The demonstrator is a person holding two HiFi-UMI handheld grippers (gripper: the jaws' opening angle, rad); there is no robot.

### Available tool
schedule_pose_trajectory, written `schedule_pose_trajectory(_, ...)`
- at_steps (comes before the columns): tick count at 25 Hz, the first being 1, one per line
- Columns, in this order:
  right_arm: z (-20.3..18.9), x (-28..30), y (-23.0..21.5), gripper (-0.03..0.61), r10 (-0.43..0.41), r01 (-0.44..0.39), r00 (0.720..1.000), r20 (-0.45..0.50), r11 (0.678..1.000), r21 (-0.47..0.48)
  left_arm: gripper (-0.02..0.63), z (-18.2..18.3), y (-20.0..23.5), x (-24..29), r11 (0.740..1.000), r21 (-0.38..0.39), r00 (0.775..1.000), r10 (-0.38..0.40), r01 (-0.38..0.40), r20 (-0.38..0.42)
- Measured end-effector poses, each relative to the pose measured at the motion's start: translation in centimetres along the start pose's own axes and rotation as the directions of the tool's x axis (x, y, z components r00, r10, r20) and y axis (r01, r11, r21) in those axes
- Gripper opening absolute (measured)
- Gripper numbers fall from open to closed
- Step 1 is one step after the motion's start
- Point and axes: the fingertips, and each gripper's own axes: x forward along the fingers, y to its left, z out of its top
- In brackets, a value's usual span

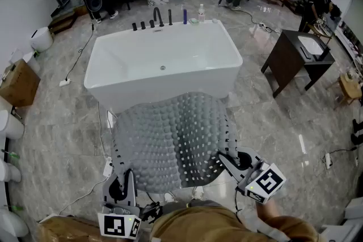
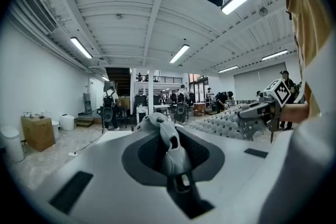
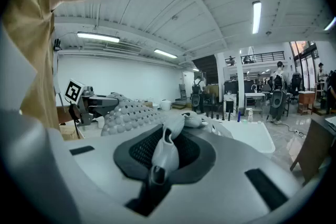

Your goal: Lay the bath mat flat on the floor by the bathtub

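Left gripper [image 1: 121, 179] jaws nearly together, pinching bath mat [image 1: 170, 133] corner, right gripper [image 1: 226, 159] likewise clamped on opposite corner, beside bathtub [image 1: 164, 73].

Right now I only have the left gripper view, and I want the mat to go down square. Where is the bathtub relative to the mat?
Observer: Straight ahead. In the head view the far edge of the mat overlaps the near wall of the bathtub, and the mat bulges instead of lying flat.
Operator: Does the other side have a grip?
Observer: Yes. In the right gripper view the right hand-held gripper is shut on a folded bit of the mat's edge.
Operator: Is anything on the floor there?
Observer: A white cable runs along the floor just left of the mat.
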Motion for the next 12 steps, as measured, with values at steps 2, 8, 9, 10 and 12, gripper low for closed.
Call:
schedule_pose_trajectory(2,0.0,-0.4,-0.1,0.043,-0.006,0.006,1.0,0.004,1.0,0.004,0.048,0.2,-0.3,-0.3,1.0,0.009,1.0,0.0,0.0,0.002)
schedule_pose_trajectory(8,-0.1,-0.6,-0.3,0.043,-0.013,0.013,1.0,0.008,1.0,0.017,0.048,0.2,-0.4,-0.6,1.0,0.026,1.0,-0.001,0.001,-0.003)
schedule_pose_trajectory(9,-0.3,-0.8,-0.3,0.043,-0.009,0.009,1.0,0.005,1.0,0.018,0.048,0.2,-0.5,-0.7,1.0,0.028,1.0,0.001,-0.001,-0.004)
schedule_pose_trajectory(10,-0.4,-0.9,-0.3,0.043,-0.005,0.005,1.0,0.003,1.0,0.019,0.048,0.2,-0.8,-0.8,1.0,0.03,1.0,0.004,-0.004,-0.006)
schedule_pose_trajectory(12,-0.6,-1.2,-0.5,0.043,0.003,-0.003,1.0,0.004,1.0,0.031,0.048,0.3,-1.2,-0.7,0.999,0.037,1.0,0.01,-0.01,-0.005)
